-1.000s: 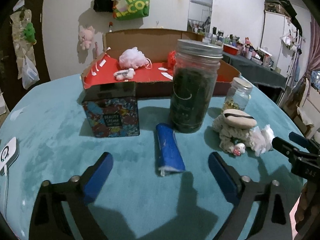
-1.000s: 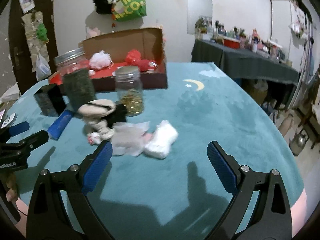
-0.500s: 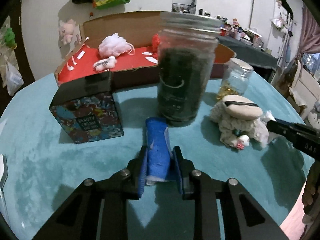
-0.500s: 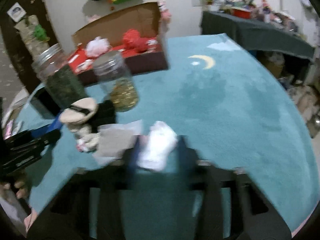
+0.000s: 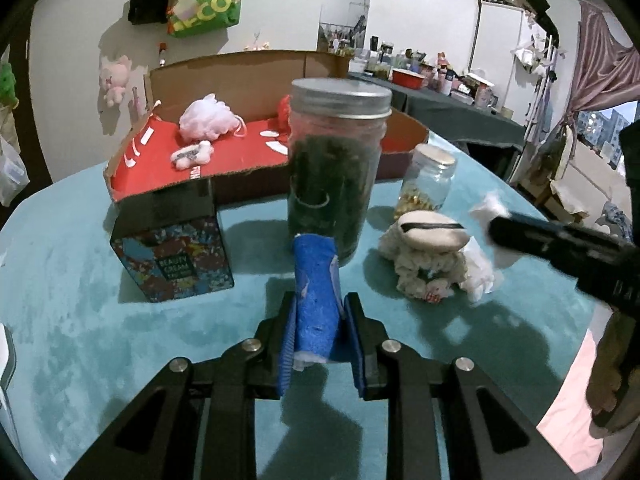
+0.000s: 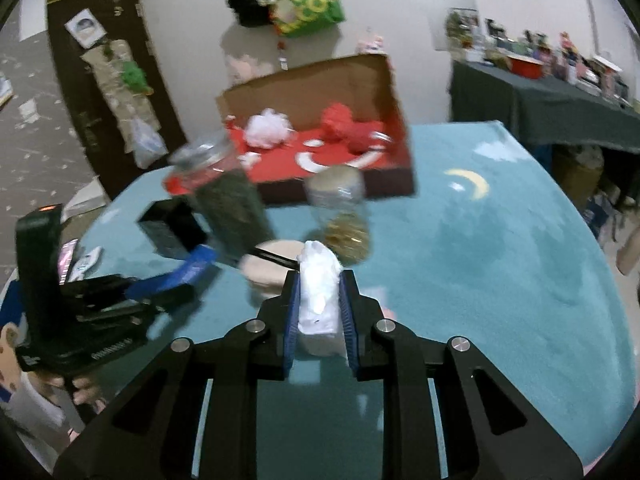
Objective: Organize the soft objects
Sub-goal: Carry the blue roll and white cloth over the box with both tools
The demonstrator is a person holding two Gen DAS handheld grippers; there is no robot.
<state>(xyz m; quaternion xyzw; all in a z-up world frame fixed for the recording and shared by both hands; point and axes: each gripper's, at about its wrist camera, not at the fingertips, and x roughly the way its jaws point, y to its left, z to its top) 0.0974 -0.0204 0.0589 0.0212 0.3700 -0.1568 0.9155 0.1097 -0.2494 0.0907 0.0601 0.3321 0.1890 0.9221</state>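
Note:
My left gripper (image 5: 318,312) is shut on a blue rolled cloth (image 5: 316,276), which sticks out forward from between the pads just above the teal table. My right gripper (image 6: 319,292) has a white soft wad (image 6: 316,268) squeezed between its pads, its jaws still closing, and holds it lifted off the table. In the left wrist view that wad (image 5: 490,208) shows at the tip of the right gripper. An open cardboard box (image 5: 240,68) with a red floor stands at the back, holding a pale pink pouf (image 5: 206,122), a small plush (image 5: 192,156) and a red pouf (image 6: 340,120).
A tall jar of dark green stuff (image 5: 336,168) stands right behind the blue roll. A patterned tin (image 5: 176,256) is to its left and a small glass jar (image 5: 430,180) to its right. A cream plush with a beige cap (image 5: 428,252) and white tissue (image 5: 480,276) lie nearby.
Both grippers went from wide open to shut. The left closed on the blue roll, the right on the white wad. The right has since risen with the wad.

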